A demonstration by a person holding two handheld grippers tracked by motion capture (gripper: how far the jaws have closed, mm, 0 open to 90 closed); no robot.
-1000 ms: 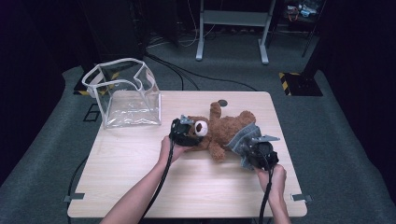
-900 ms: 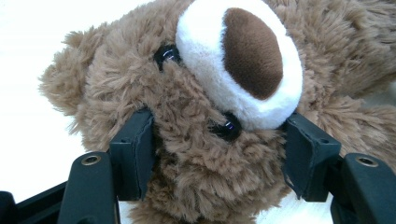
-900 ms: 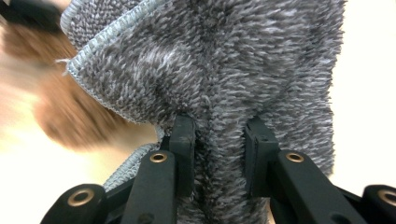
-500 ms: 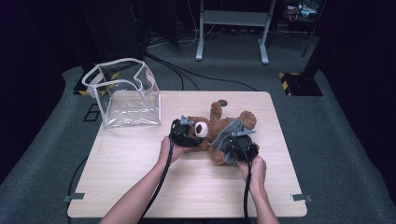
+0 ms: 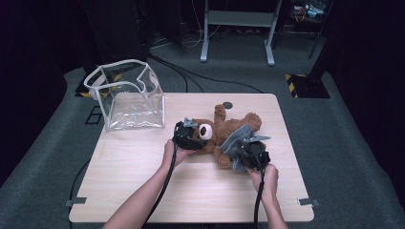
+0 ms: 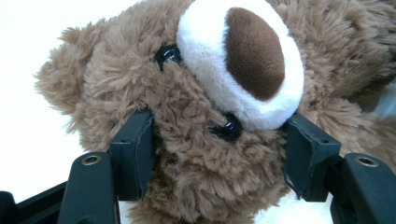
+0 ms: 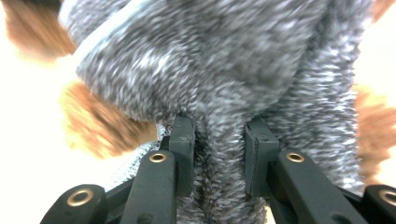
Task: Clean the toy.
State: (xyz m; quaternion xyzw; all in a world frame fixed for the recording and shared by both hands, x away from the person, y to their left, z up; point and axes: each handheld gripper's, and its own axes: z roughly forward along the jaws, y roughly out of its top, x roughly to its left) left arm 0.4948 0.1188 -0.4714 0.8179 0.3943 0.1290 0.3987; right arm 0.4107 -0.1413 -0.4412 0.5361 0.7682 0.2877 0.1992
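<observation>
Brown plush teddy bear with a white muzzle and dark brown nose lies on its back near the middle of the pale wood-grain tabletop, head toward the person's left, legs toward the right. A grey fuzzy knitted garment is draped over the bear's belly and lower body. Left gripper is at the bear's head; in the left gripper view its two black jaws sit either side of the head, pads pressed into the fur below the muzzle, so it is pinching the head. Right gripper is at the lower edge of the garment, near the bear's legs; in the right gripper view the jaws stand close together with a fold of the grey knit bunched between the pads, clamped on the cloth. That view is blurred, brown fur showing at both edges. Both forearms come in from the near edge, a black cable trailing along each. Clear soft plastic pouch with white edging stands open-topped at the far left corner of the tabletop, well apart from the bear and hands. A small dark round disc sits on the tabletop just beyond the bear's raised paw. Nothing lies between the grippers and the bear. Grey carpet floor around; metal stand legs in the dark background.
</observation>
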